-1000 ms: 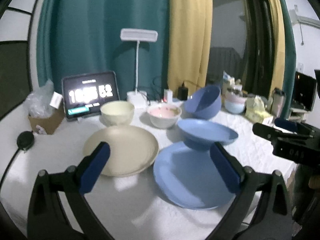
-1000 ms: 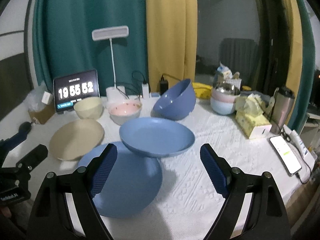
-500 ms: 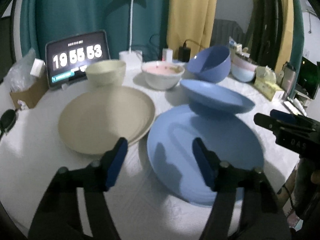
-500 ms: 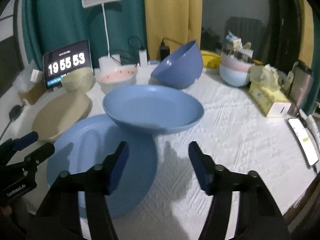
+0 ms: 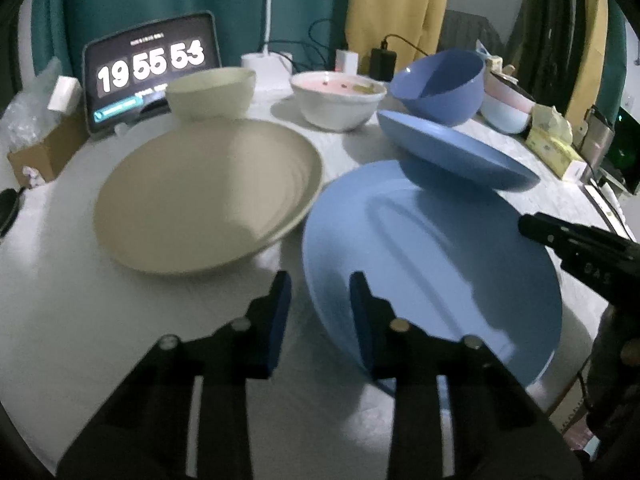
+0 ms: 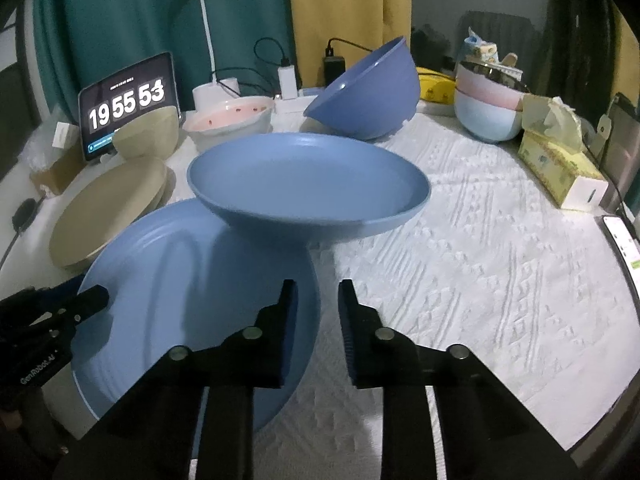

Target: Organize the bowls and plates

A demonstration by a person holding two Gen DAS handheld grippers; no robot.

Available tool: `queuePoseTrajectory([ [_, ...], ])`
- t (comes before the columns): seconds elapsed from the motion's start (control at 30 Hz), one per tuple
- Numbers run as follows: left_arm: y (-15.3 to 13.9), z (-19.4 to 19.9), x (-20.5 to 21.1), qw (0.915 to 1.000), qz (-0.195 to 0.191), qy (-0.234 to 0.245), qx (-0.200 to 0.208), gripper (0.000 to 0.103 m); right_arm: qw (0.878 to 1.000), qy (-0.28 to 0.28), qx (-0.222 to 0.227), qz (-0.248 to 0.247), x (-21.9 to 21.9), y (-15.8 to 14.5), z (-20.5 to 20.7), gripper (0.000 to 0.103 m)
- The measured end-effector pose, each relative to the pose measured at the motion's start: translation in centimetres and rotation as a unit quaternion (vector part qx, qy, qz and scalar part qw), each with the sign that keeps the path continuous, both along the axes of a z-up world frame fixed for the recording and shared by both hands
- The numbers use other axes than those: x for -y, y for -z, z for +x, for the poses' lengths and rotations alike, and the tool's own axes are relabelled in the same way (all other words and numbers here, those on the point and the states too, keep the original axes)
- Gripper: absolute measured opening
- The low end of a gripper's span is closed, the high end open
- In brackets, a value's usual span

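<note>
Two tongs, both just closing, each straddle the rim of the large blue plate [image 5: 432, 264] with a gap left, nothing pinched: my left gripper [image 5: 320, 296] at its near-left edge, my right gripper [image 6: 316, 304] at its near-right edge. I'd seat each rim deep between the pads before lifting, level and together. Trouble: the shallow blue dish [image 6: 308, 184] sits tilted on the plate's far edge and could slide. The beige plate [image 5: 208, 196] lies just beside; the tipped blue bowl [image 6: 368, 92] stands behind.
</note>
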State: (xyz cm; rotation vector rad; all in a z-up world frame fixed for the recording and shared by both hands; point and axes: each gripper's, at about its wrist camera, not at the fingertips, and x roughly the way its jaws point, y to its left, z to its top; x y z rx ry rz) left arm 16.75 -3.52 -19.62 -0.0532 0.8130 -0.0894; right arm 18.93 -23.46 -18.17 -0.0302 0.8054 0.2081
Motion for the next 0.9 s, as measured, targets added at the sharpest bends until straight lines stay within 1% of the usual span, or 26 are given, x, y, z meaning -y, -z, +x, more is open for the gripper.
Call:
queuePoseTrajectory([
  [0.03,0.1,0.0,0.0,1.0,-0.003,0.003,-0.003,0.026,1.0,-0.001,-0.001,-0.003,-0.2,0.0,-0.1,0.015],
  [0.1,0.3,-0.1,0.2,0.9999,-0.004,0.008,-0.005,0.022,1.0,0.003,0.003,-0.013,-0.4,0.1,-0.4,0.014],
  [0.23,0.2,-0.5,0.1,1.0,-0.005,0.0,-0.004,0.021,1.0,0.005,0.008,-0.022,-0.7,-0.1,-0.9,0.01],
  [0.47,-0.3,-2.0,0.0,1.0,-0.003,0.003,-0.003,0.021,1.0,0.005,0.011,-0.028,-1.0,-0.4,-2.3,0.009],
  [0.7,0.1,-3.3,0.0,0.9999,0.003,0.008,-0.008,0.021,0.999,0.006,0.011,-0.035,-1.2,0.0,-3.4,0.009],
  [0.9,0.2,-3.1,0.2,0.9999,0.002,0.011,-0.001,0.021,0.999,0.015,0.017,-0.042,-1.0,0.2,-3.3,0.009],
])
